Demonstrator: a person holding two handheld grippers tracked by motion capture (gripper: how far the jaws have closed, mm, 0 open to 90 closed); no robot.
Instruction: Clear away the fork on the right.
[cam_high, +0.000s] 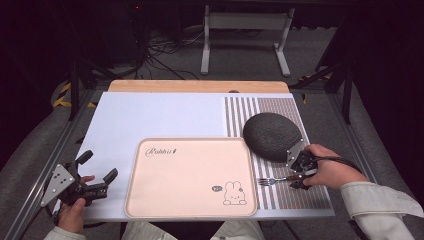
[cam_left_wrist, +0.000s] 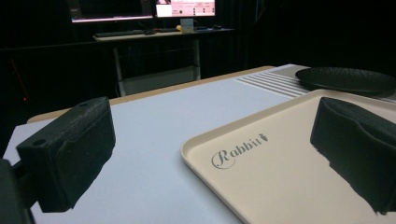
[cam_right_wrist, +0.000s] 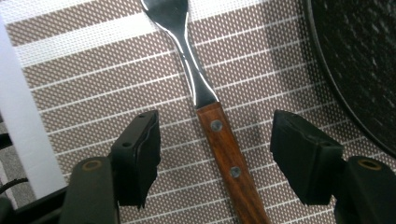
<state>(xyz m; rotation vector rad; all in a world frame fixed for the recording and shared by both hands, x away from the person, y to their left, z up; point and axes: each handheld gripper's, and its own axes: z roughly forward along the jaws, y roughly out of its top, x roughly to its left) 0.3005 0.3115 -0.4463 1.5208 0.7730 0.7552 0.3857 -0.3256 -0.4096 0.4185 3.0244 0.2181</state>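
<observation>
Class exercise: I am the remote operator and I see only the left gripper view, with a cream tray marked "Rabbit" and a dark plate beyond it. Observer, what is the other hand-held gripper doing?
Observer: The right hand-held gripper is open, its jaws on either side of a fork's wooden handle, not touching it.
Operator: Where does that fork lie?
Observer: On the striped placemat, to the right of the tray, tines pointing toward the tray.
Operator: Is the plate clear of it?
Observer: Yes. The dark plate sits on the same placemat, farther from the person than the fork, and apart from it.
Operator: Anything on the tray that I miss?
Observer: A printed rabbit in its near right corner; nothing lies on the tray.
</observation>
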